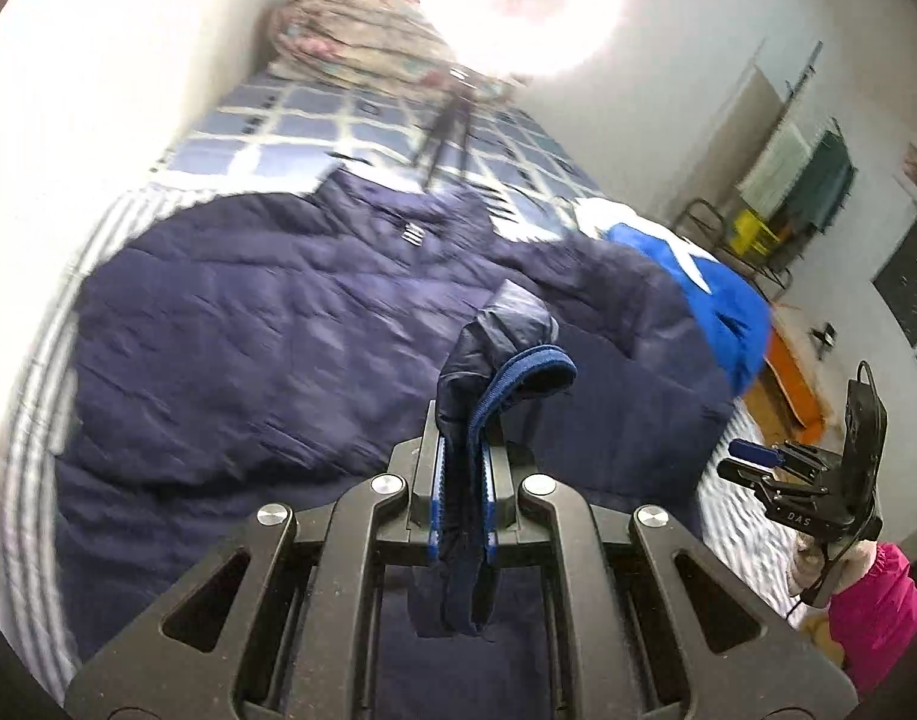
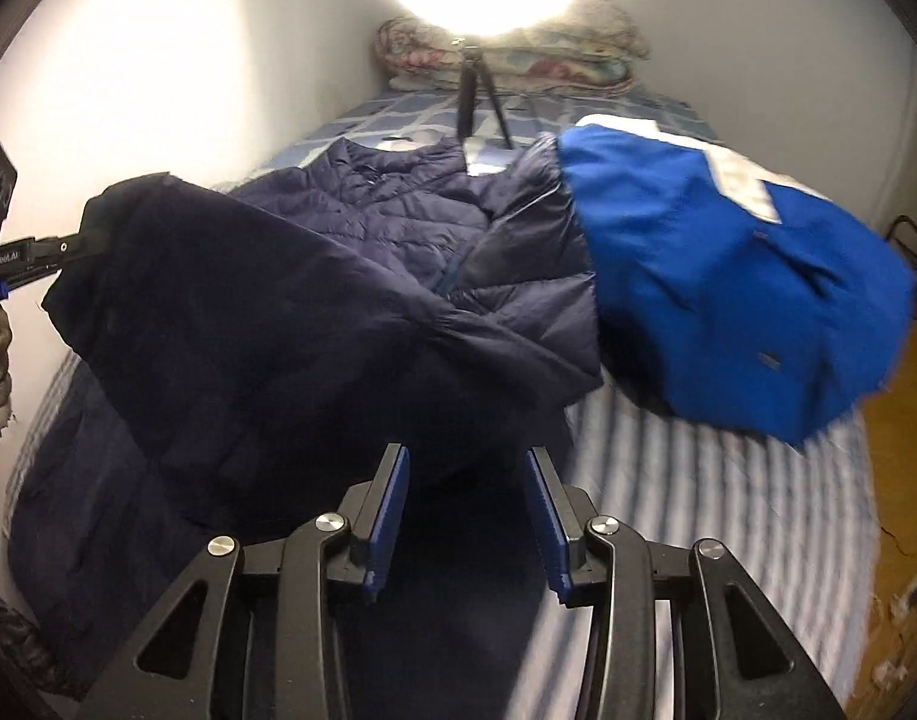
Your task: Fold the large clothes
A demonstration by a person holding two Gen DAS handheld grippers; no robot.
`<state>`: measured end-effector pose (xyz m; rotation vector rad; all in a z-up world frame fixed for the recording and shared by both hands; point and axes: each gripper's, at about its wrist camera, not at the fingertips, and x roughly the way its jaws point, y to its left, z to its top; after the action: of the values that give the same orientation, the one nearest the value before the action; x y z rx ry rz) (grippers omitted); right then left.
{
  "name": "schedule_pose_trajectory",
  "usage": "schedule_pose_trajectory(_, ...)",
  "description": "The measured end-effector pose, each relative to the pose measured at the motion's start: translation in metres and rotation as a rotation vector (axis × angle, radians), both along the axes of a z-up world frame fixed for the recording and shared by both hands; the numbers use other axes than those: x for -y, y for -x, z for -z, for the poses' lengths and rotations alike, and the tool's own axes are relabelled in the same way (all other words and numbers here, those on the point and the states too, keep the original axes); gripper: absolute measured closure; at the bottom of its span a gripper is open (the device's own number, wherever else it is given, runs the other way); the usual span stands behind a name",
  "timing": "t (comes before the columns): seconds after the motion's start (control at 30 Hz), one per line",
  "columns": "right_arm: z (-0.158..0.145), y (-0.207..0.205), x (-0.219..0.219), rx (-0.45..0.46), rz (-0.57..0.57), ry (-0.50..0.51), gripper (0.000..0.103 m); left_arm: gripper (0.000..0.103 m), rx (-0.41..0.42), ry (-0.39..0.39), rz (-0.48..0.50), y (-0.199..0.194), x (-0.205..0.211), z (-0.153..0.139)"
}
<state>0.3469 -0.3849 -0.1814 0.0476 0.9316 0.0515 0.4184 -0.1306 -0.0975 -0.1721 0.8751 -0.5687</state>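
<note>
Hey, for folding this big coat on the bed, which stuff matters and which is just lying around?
In the job:
navy puffer jacket
its cuff, clamped in the left gripper
right gripper, fingers apart, holding nothing

Lying about:
blue jacket
tripod
folded floral quilt

left hand-held gripper clamped shut on cloth; right hand-held gripper angled downward, jaws apart.

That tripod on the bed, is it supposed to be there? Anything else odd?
The tripod stands on the bed, an unusual spot. Otherwise only the blue jacket lies bunched beside the navy jacket.
</note>
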Motion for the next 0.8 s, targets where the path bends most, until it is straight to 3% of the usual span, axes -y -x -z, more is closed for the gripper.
schedule_pose_trajectory(0.17,0.007,-0.035,-0.011,0.019,-0.066,-0.019,0.062,0.095,-0.001,0.026,-0.126,-0.048,-0.041,0.02)
schedule_pose_trajectory(0.33,0.02,-0.082,-0.024,0.023,-0.065,-0.028,0.062,0.095,-0.023,-0.002,-0.197,-0.083,-0.059,0.05)
schedule_pose_trajectory(0.57,0.036,-0.135,-0.01,0.013,0.076,0.074,0.062,0.095,-0.018,-0.033,-0.244,-0.11,-0.075,0.069)
schedule_pose_trajectory(0.63,0.047,-0.145,0.003,-0.013,0.16,0.116,0.069,0.095,-0.026,-0.052,-0.25,-0.12,-0.076,0.076)
schedule_pose_trajectory(0.67,0.052,-0.148,0.01,-0.021,0.187,0.109,0.078,0.095,-0.027,-0.066,-0.254,-0.124,-0.075,0.078)
schedule_pose_trajectory(0.8,0.061,-0.154,0.02,-0.034,0.212,0.084,0.081,0.095,-0.023,-0.102,-0.278,-0.133,-0.075,0.087)
